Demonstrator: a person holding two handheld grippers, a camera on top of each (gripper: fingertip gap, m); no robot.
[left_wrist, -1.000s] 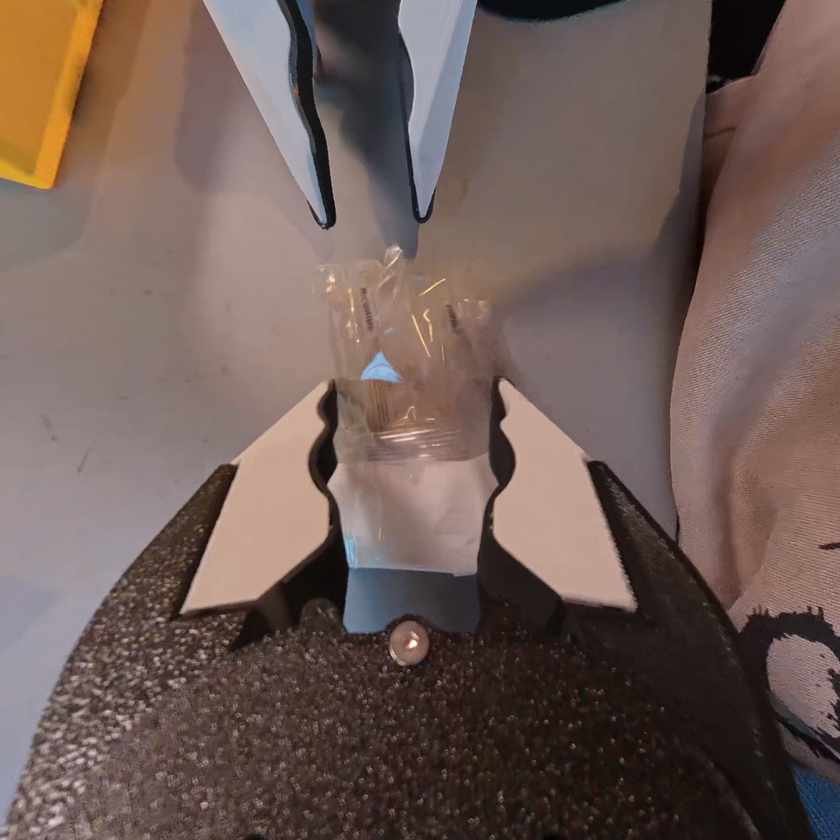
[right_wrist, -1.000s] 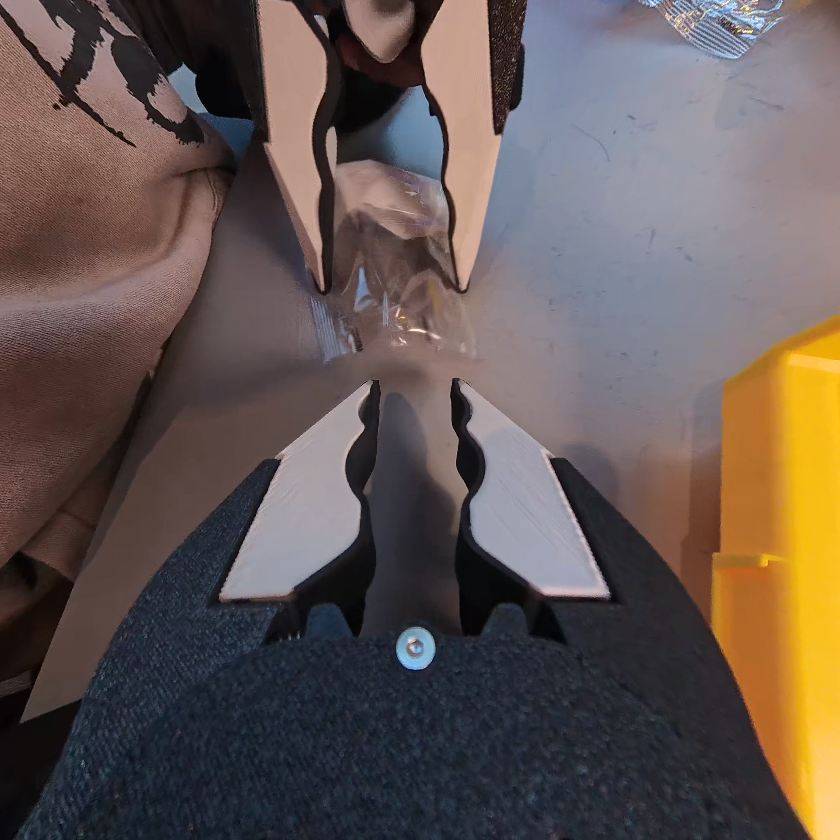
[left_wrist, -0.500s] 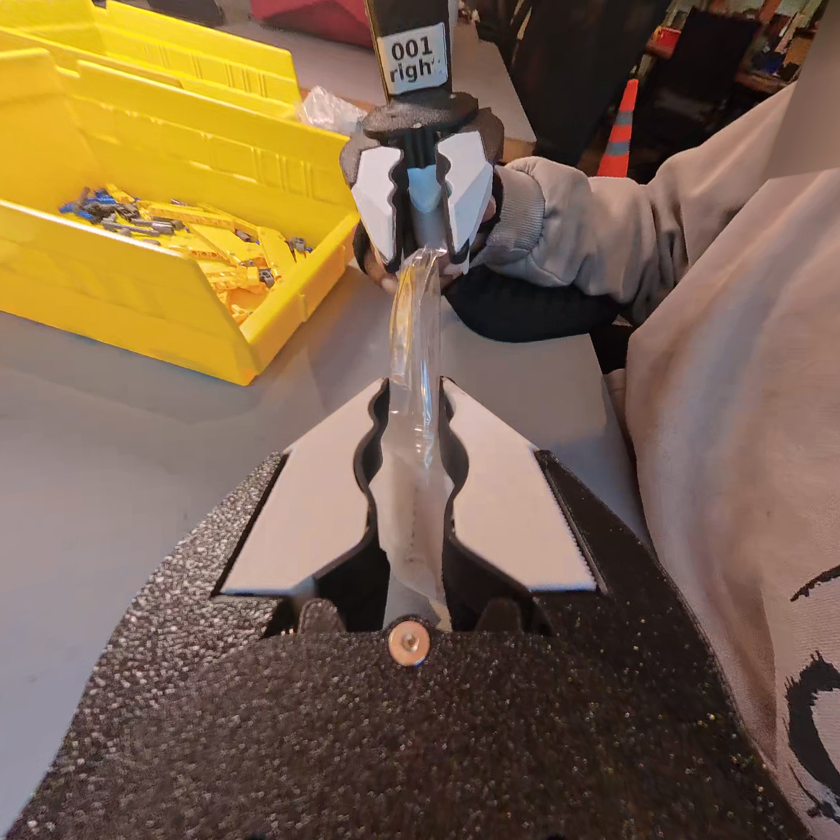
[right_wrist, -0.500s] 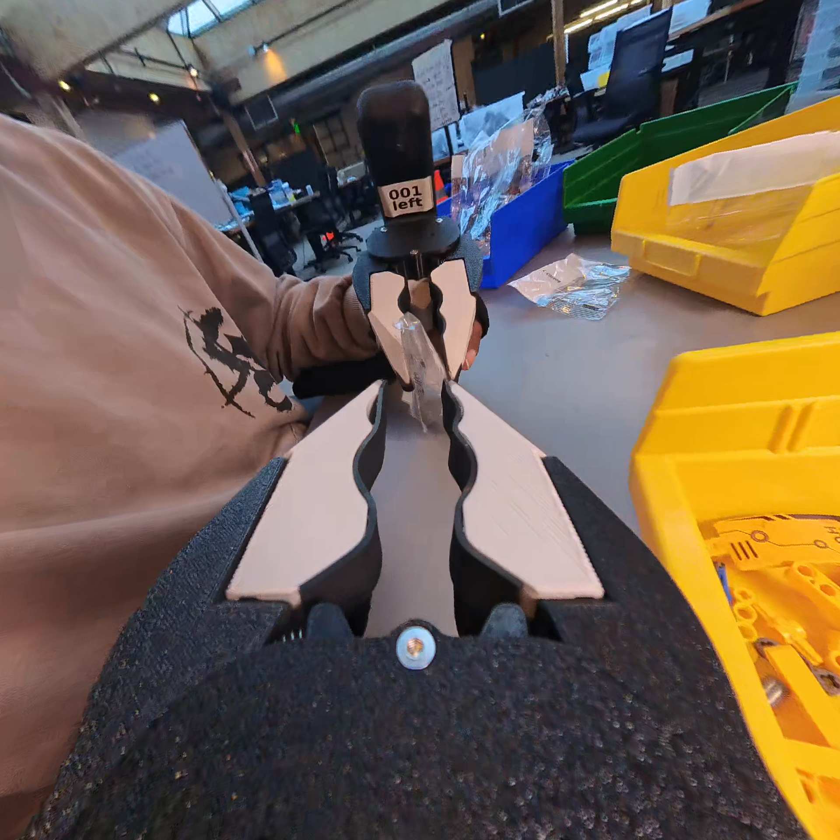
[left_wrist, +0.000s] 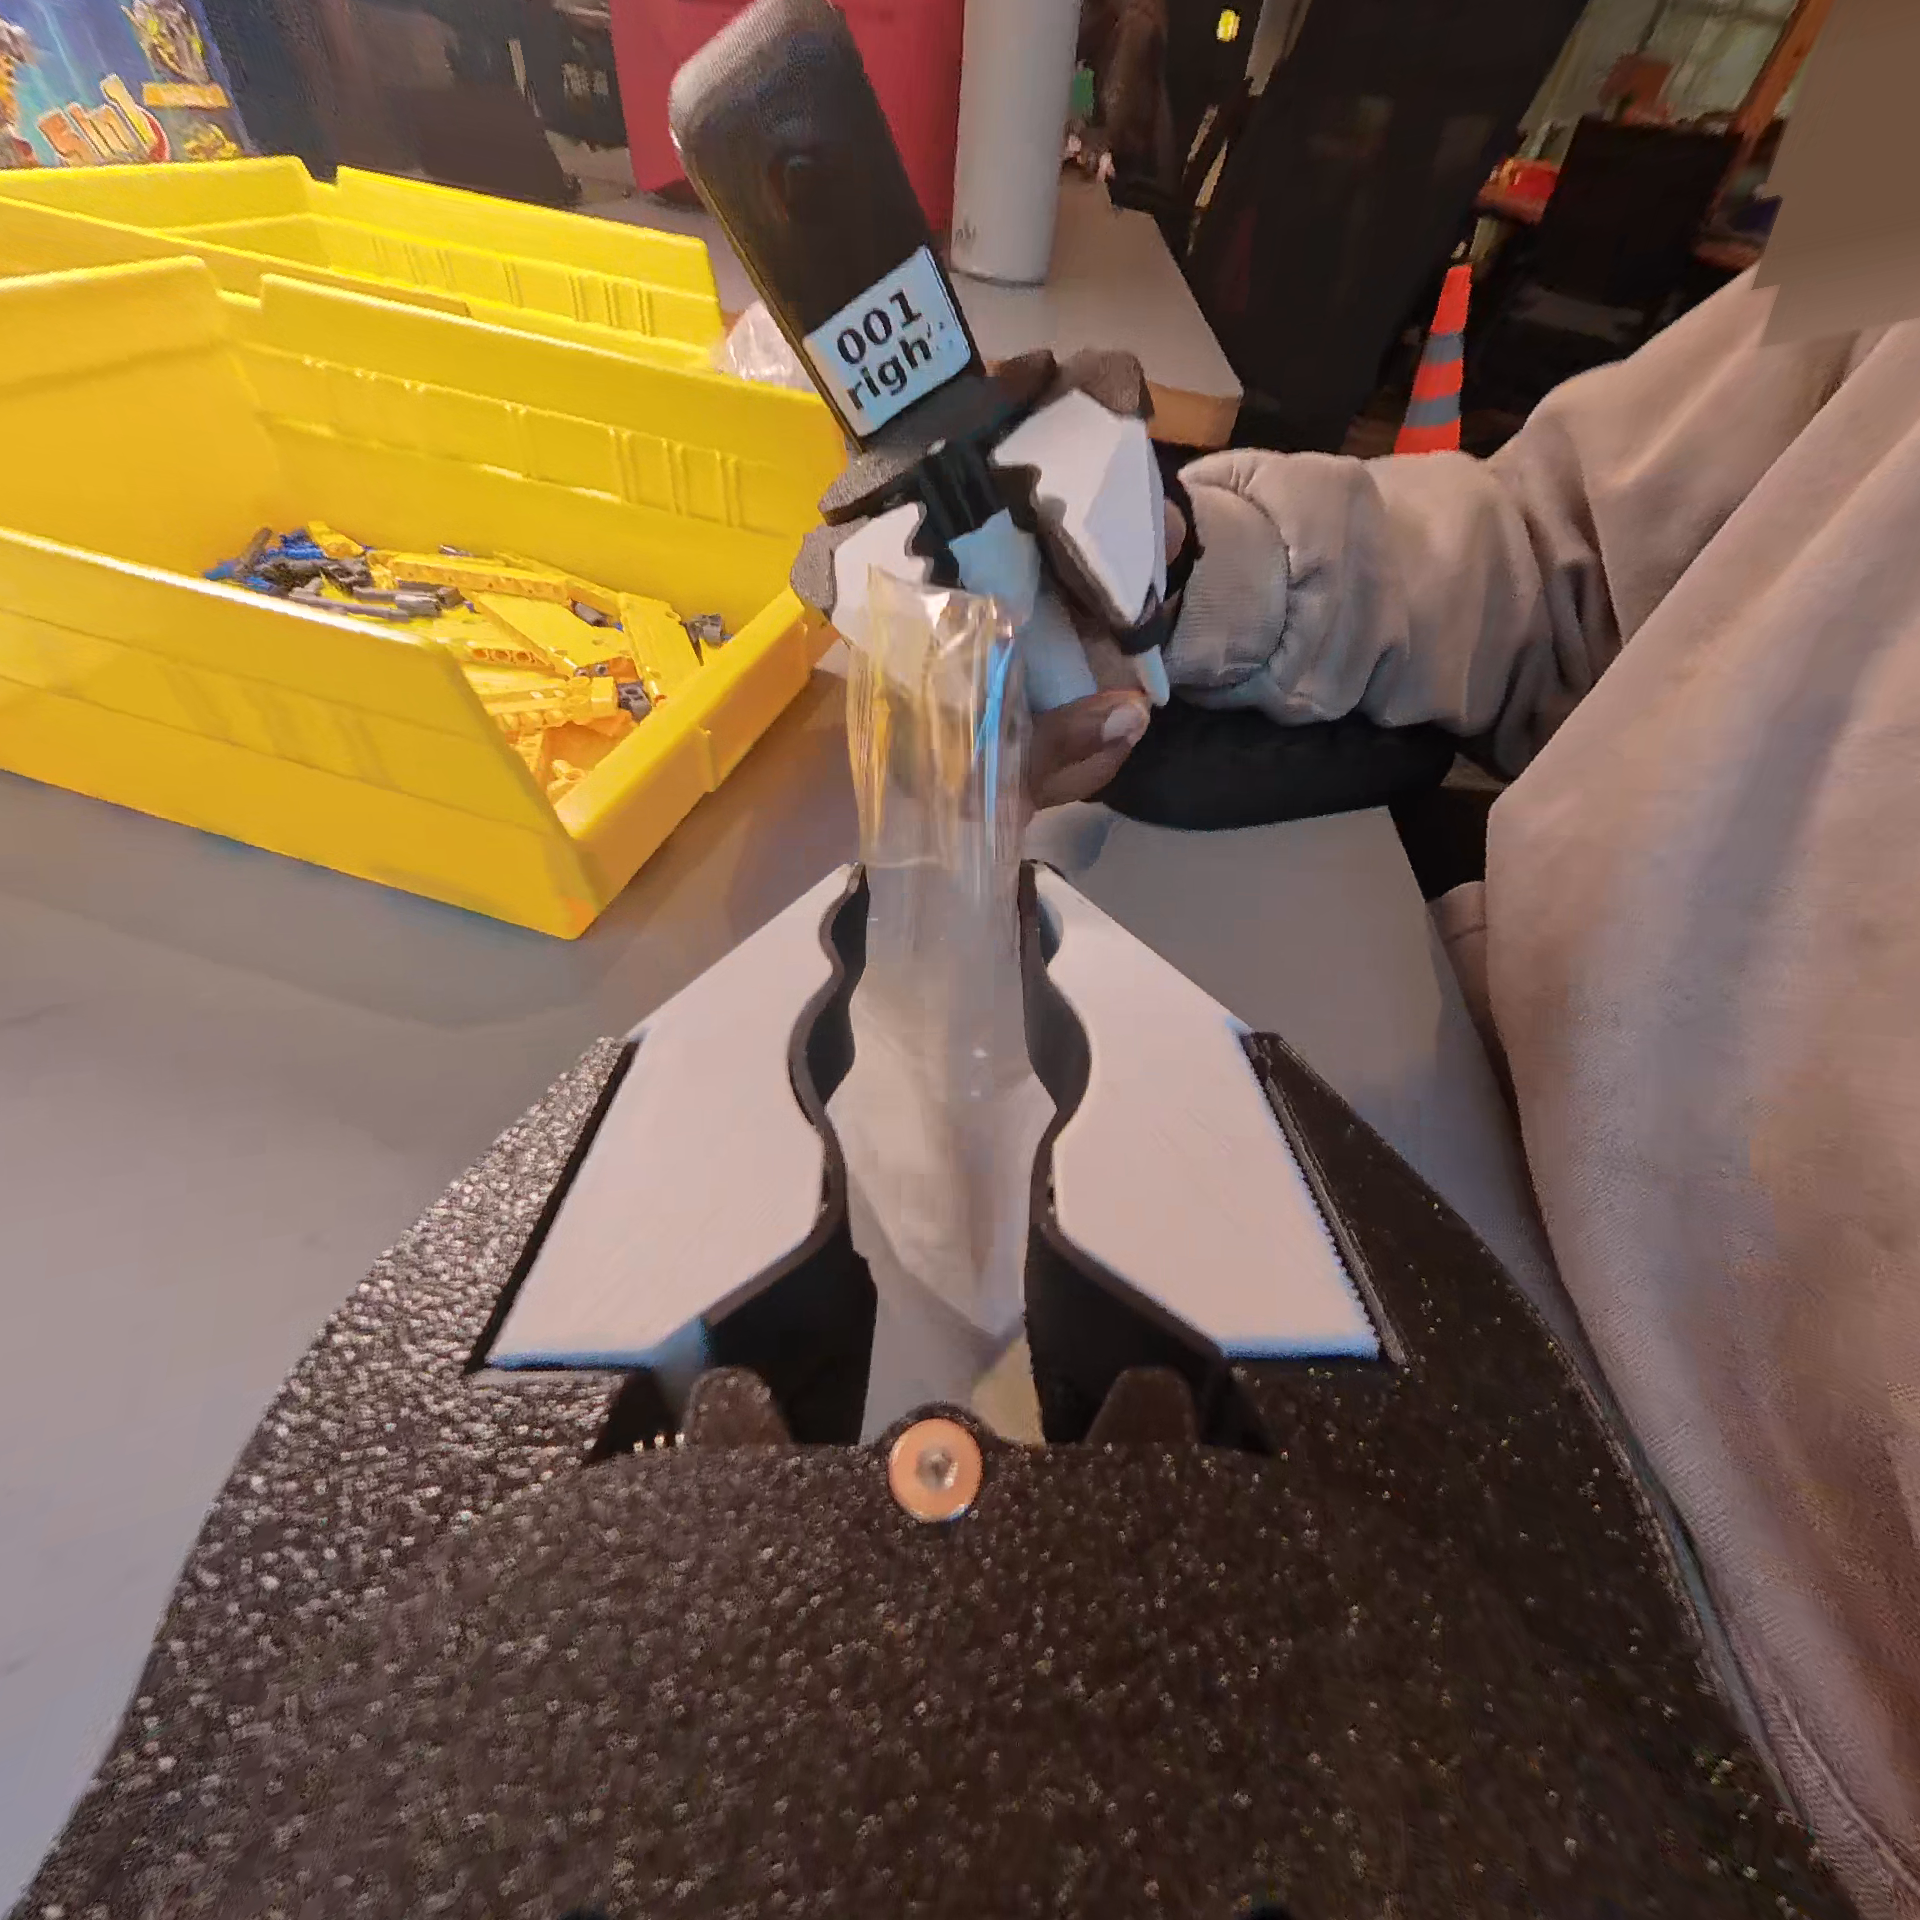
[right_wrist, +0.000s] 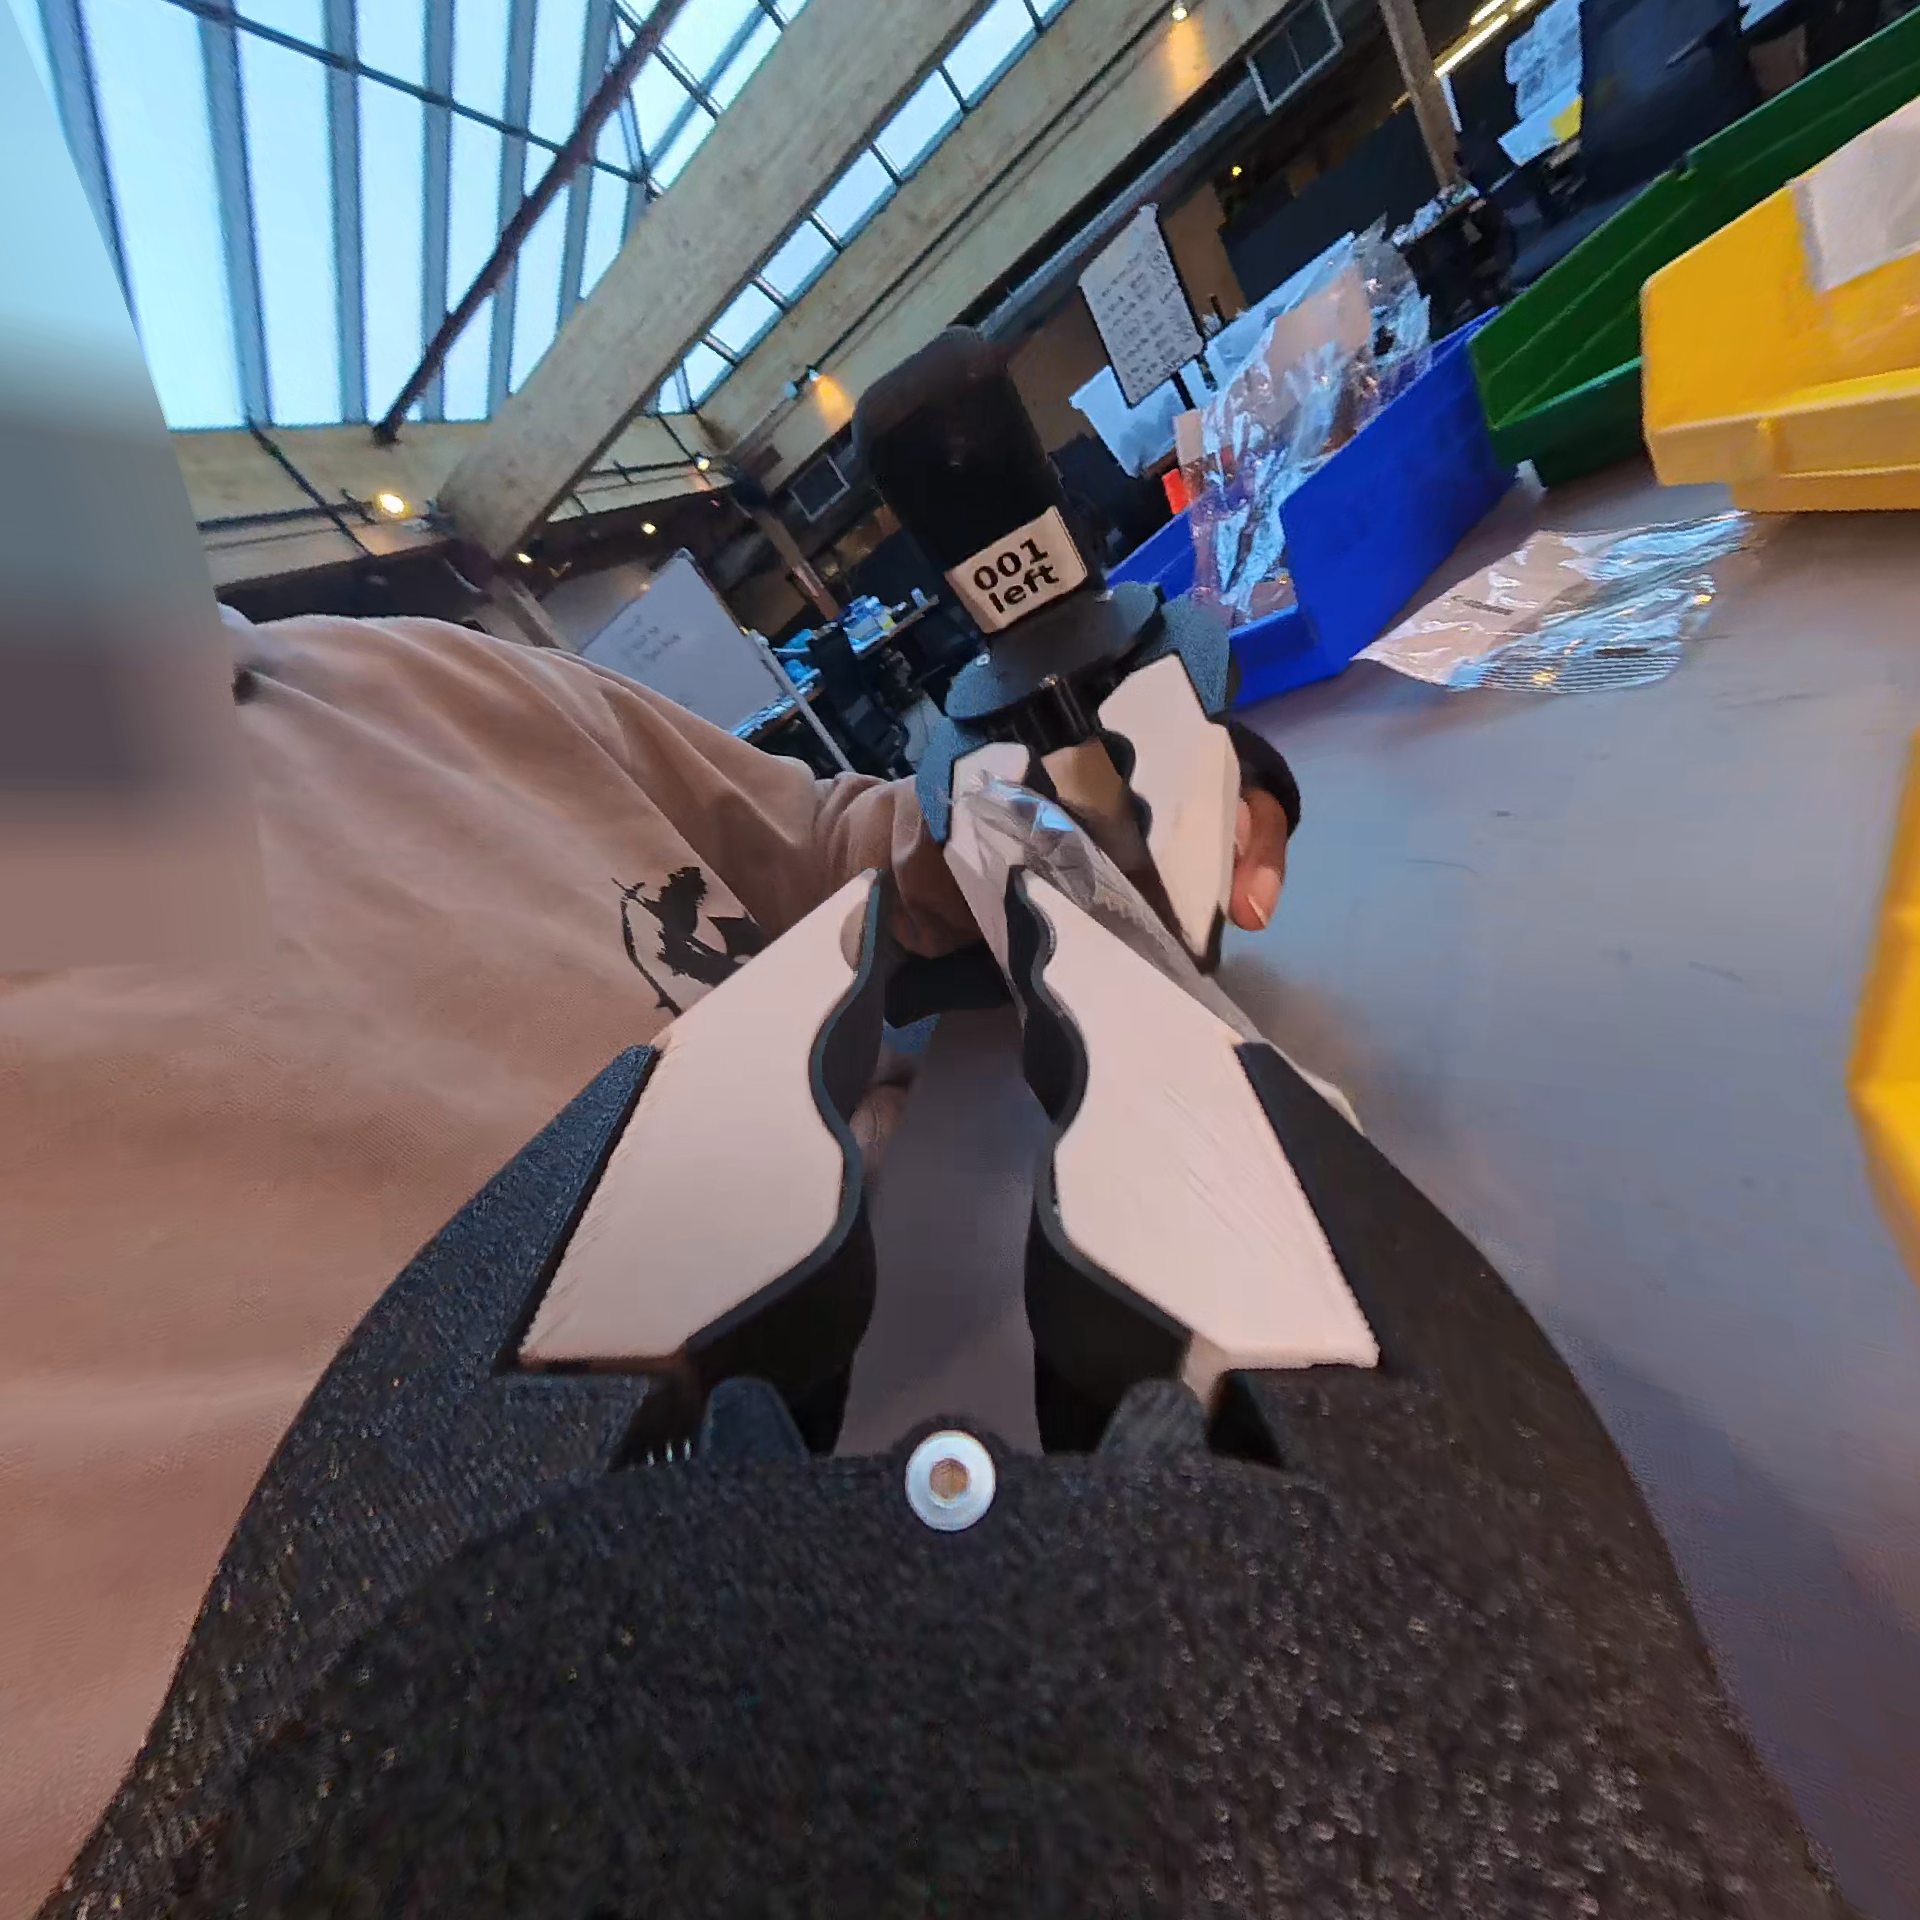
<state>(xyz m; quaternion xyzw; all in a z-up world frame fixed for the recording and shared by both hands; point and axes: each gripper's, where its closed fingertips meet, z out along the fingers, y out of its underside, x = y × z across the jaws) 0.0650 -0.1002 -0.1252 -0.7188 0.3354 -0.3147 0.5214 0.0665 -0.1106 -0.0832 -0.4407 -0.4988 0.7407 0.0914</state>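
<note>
The left gripper (left_wrist: 943, 894) clamps a clear plastic bag (left_wrist: 935, 727); the right gripper (right_wrist: 945, 904), its fingers apart, sits just beside the bag's far end.

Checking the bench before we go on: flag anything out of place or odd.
A crumpled clear wrapper lies loose on the grey table instead of in a bin. The left gripper holds a clear plastic bag twisted, not flat. Nothing looks spilled or broken.
</note>
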